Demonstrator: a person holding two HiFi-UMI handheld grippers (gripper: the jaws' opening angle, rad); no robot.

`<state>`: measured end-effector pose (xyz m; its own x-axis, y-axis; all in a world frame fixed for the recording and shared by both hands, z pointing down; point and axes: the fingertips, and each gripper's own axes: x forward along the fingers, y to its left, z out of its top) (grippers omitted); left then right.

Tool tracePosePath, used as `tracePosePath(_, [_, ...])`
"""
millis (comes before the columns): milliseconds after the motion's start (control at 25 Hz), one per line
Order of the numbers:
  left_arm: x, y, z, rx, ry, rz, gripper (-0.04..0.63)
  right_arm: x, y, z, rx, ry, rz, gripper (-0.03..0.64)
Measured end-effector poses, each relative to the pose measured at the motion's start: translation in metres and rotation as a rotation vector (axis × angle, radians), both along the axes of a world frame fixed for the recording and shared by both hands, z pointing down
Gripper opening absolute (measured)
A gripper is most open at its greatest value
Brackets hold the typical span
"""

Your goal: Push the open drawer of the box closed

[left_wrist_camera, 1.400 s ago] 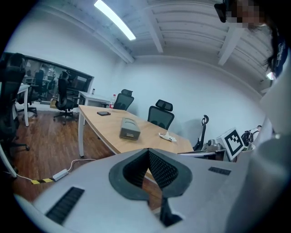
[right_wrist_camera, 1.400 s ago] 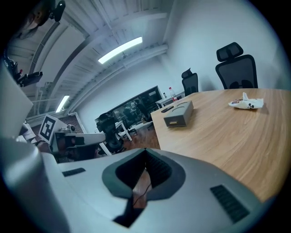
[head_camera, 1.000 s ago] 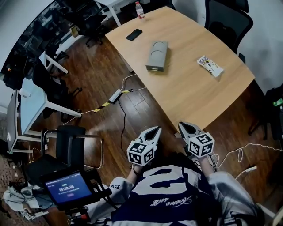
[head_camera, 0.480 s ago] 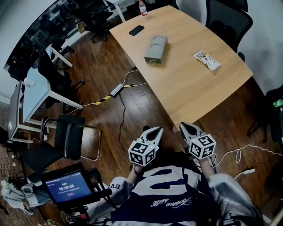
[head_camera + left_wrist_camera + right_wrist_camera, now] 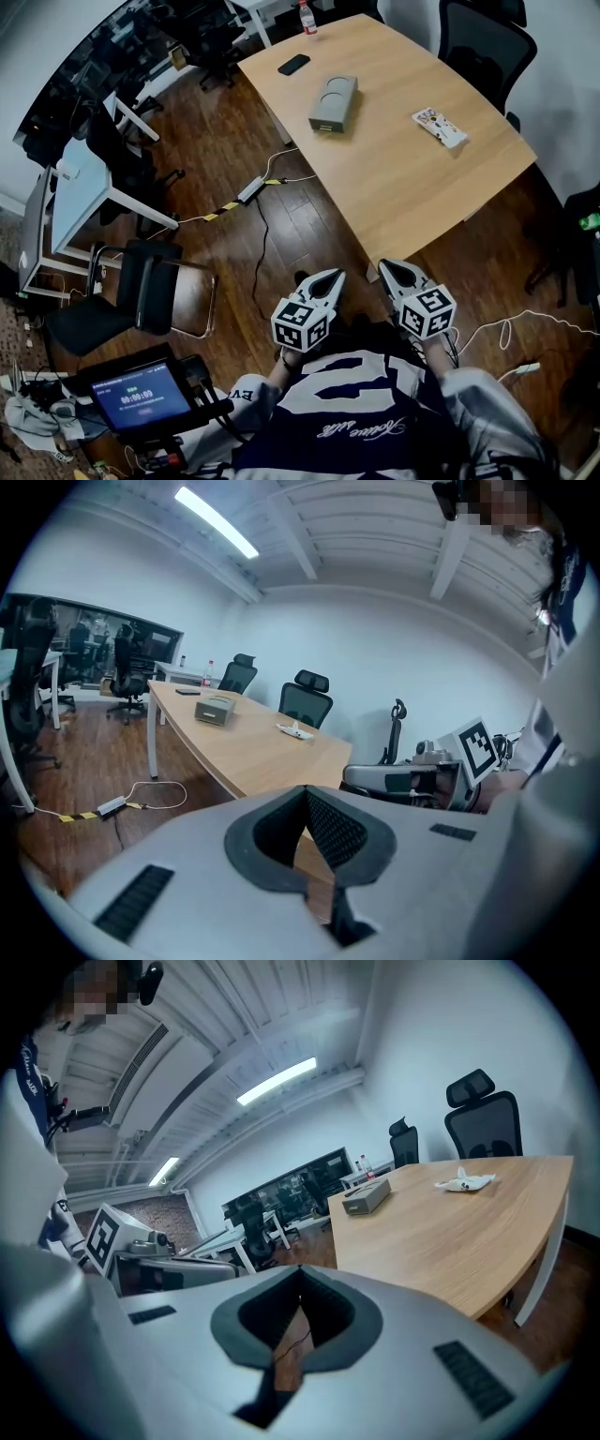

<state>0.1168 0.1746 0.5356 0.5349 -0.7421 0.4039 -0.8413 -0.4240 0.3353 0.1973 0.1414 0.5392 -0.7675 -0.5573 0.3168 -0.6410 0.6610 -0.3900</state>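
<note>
The grey box (image 5: 334, 102) lies on the far part of the wooden table (image 5: 403, 178), its drawer end toward the table's left edge. It shows small in the left gripper view as the box (image 5: 214, 709) and in the right gripper view as the box (image 5: 366, 1197). My left gripper (image 5: 327, 278) and right gripper (image 5: 392, 270) are held close to my chest, well short of the table's near edge. Both are shut with nothing between the jaws.
A black phone (image 5: 293, 64), a bottle (image 5: 306, 17) and a white packet (image 5: 439, 127) also lie on the table. Office chairs (image 5: 486, 45) stand behind it. A cable and power strip (image 5: 250, 191) cross the wood floor. A black chair (image 5: 141, 300) and a screen (image 5: 136, 396) are at my left.
The head view has shifted slightly, so the table and box sit a little further right and up. Both grippers have stayed near my chest.
</note>
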Motion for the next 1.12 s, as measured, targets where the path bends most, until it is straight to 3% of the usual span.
tracePosePath(1120, [-0.0103,-0.0009,0.0046,0.000,0.006,-0.010,0.002,-0.0013,0.0025,0.0055,0.014,0.040,-0.013,-0.003])
